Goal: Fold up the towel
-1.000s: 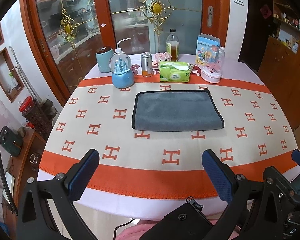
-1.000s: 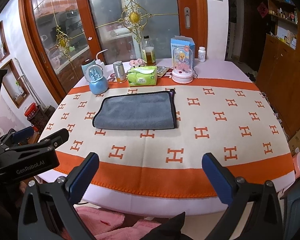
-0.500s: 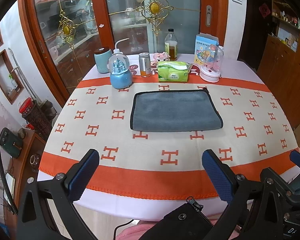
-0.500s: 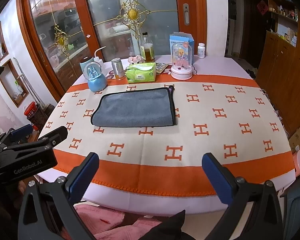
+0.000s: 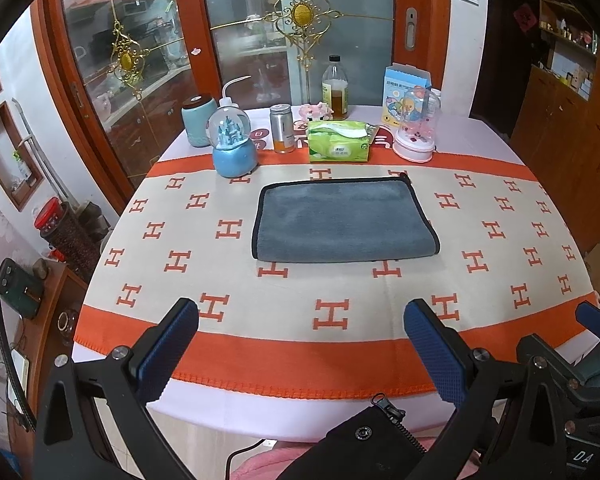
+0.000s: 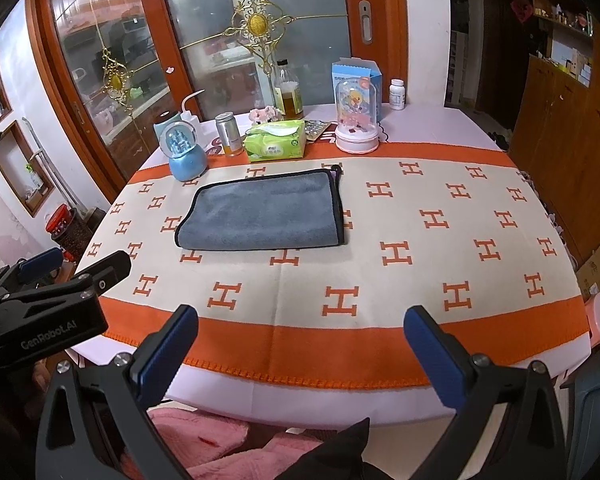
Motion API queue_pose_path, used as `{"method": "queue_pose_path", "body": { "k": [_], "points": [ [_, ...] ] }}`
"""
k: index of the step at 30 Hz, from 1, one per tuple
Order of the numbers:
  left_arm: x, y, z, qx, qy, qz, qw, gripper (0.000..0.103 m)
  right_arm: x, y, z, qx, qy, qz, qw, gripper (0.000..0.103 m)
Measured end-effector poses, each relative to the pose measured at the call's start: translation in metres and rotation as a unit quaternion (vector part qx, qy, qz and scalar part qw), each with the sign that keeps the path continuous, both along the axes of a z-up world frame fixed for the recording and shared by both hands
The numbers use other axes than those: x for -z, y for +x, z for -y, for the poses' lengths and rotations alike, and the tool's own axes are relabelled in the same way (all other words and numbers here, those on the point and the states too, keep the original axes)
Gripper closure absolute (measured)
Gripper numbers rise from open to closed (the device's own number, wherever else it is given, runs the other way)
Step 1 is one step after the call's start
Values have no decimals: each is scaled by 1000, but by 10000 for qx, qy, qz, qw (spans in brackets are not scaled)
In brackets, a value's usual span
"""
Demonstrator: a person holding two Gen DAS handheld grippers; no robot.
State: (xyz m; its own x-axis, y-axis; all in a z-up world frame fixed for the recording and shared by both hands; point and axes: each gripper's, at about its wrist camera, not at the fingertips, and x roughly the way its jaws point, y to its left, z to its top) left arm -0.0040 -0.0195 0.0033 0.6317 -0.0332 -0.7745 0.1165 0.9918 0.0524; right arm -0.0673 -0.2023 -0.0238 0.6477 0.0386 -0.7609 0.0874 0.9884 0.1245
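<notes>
Towel (image 5: 342,220) nearer left gripper (image 5: 300,344) now

The grey, black-edged towel (image 5: 344,220) lies flat, folded over, on the patterned tablecloth (image 5: 480,300).

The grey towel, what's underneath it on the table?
The towel lies flat on a cream tablecloth with orange H marks. An H mark peeks out at its far edge. Whatever else lies beneath the towel is covered.

snow globe (image 5: 233,147), tissue pack (image 5: 339,147), patterned tablecloth (image 5: 228,280)
</notes>
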Motion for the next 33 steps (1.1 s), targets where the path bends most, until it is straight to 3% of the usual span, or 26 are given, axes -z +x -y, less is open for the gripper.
{"method": "queue_pose_path", "body": {
  "k": [33],
  "points": [
    [-2, 0, 2, 9, 8, 9, 10000, 1, 3, 2, 0, 23, 6, -81, 10000, 0]
  ]
}}
